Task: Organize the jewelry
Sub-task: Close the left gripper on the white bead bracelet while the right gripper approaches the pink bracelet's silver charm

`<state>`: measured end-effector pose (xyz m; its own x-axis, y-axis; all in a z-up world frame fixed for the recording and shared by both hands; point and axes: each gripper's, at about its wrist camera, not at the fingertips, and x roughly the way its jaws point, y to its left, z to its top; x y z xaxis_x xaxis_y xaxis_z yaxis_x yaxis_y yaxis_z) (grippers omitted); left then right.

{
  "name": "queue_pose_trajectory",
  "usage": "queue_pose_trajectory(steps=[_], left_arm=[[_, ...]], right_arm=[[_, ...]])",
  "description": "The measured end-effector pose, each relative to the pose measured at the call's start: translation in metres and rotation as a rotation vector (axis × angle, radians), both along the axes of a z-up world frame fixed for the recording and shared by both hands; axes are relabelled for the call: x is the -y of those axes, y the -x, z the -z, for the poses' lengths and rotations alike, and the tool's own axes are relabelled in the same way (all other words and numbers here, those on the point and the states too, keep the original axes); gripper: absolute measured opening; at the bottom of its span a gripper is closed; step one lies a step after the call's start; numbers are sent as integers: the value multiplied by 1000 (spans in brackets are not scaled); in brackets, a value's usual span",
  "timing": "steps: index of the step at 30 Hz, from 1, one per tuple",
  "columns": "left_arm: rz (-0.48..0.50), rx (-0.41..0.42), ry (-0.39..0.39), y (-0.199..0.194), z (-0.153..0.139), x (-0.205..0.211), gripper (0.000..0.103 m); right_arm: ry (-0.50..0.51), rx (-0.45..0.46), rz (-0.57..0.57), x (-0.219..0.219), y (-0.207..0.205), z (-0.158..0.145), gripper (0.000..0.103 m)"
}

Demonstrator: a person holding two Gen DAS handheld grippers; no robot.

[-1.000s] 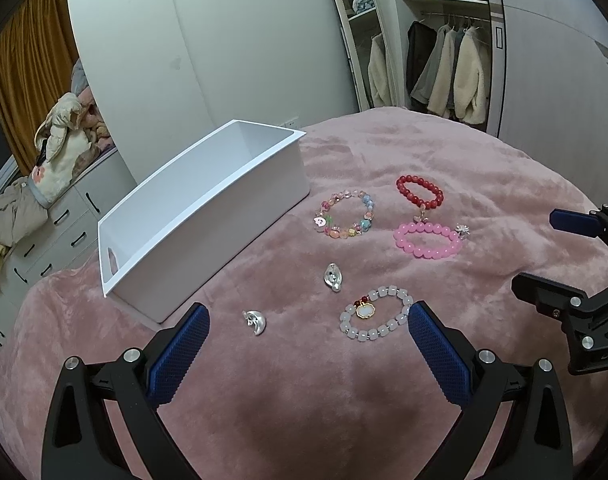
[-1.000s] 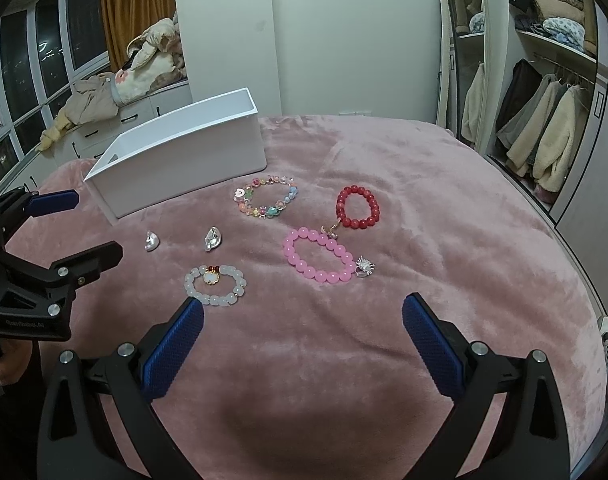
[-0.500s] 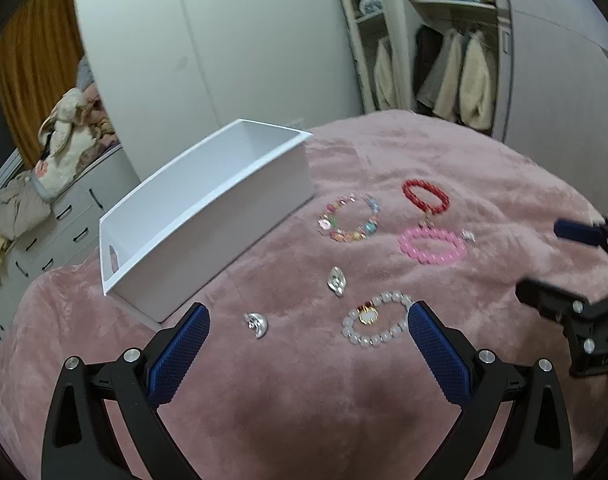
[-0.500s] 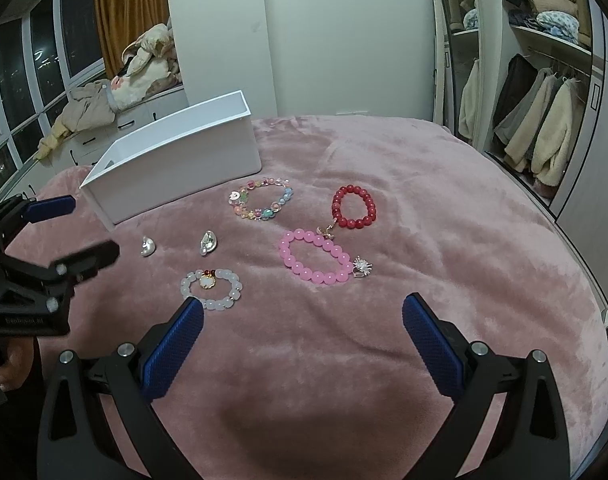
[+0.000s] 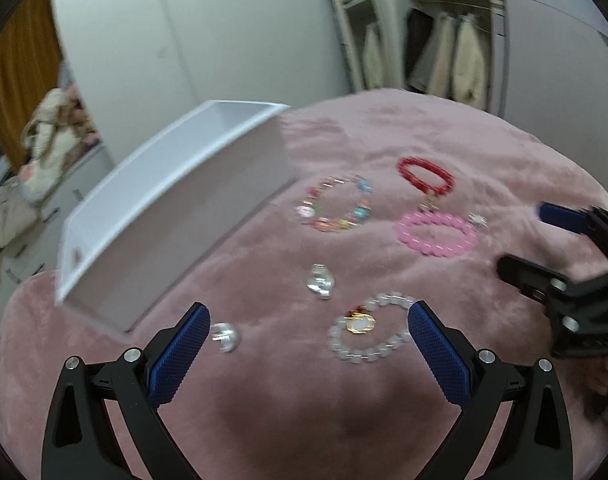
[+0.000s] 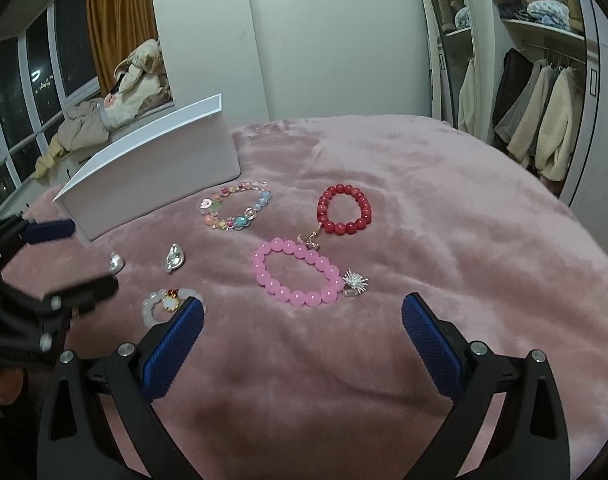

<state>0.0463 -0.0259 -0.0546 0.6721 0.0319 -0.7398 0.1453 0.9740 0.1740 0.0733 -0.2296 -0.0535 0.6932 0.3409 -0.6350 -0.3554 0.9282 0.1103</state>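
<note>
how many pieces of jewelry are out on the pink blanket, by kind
Bead bracelets: 4 (red, pink, multicolour, white)
Small silver pieces apart from the bracelets: 2 ()
Total: 6, all lying loose on the blanket, outside the white box. The silver charm at the pink bracelet looks attached, so it is not counted separately.

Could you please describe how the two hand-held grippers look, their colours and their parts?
Both look alike. The left gripper and the right gripper each have a black plastic frame with triangular cut-outs, round silver bolts, and two flat fingers covered in dark blue textured pads. No cables or markings are visible.
</note>
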Motion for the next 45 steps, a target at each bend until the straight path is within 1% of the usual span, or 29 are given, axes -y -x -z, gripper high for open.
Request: queue_pose_trajectory(steps=[1,3,4,5,7,10,12,13,16,17,18,19,20,21,22,23,24,25,26,29,31,34,36,38,43,45], left_arm=[[6,-7,5,-2,3,1,100],[14,-24,17,-9,12,1,93],[11,-41,27,-13,16,-1,80],[3,-76,43,-19,23,-3,66],[-14,-120,47,-26,33,-7,59],[-50,-129,14,-36,47,-6,59],[-35,-124,29,-38,52,-3,61],[-26,-119,35,-37,52,-2,61],[10,-105,36,-35,51,4,61],[17,-105,38,-35,51,5,60],[20,-108,40,-35,52,5,59],[18,-113,37,-37,52,4,53],[11,-124,33,-39,54,5,45],[9,-134,35,-40,55,3,40],[6,-146,38,-42,56,3,30],[6,-155,42,-43,57,2,27],[8,-155,42,-44,57,3,27],[12,-154,37,-44,57,5,25],[19,-153,35,-43,57,5,20],[30,-154,43,-42,55,6,19],[25,-160,62,-43,53,2,18],[14,-159,95,-41,50,-5,11],[8,-156,112,-41,48,-9,11],[2,-154,127,-40,45,-14,7],[-14,-128,147,-35,35,-25,7],[-17,-111,155,-33,29,-29,12]], right_arm=[[-10,1,-9,-1,-5,5,90],[-29,3,-25,-4,-13,12,83],[-34,1,-30,-5,-17,15,81],[-37,-3,-32,-6,-21,18,79],[-41,-5,-18,-9,-31,24,79],[-72,-13,15,-5,-44,30,76],[-98,-48,32,1,-54,37,70],[-118,-70,41,5,-58,43,70],[-165,-85,45,14,-59,51,64],[-176,-84,47,16,-59,52,61],[-188,-84,48,18,-59,53,55],[-193,-86,51,18,-60,53,51],[-200,-88,53,19,-60,54,45],[-204,-91,54,20,-60,54,38],[-207,-93,52,20,-60,54,37],[-209,-95,47,20,-60,54,33],[-208,-95,43,19,-60,54,28],[-208,-94,34,18,-59,54,28],[-206,-93,28,18,-59,54,28],[-208,-92,26,18,-59,53,27],[-205,-90,27,17,-60,54,27],[-207,-74,28,20,-56,52,25],[-218,-66,32,22,-55,50,24],[-218,-55,39,23,-53,49,24],[-208,-38,38,19,-50,47,24],[-205,-39,37,18,-50,47,24]])
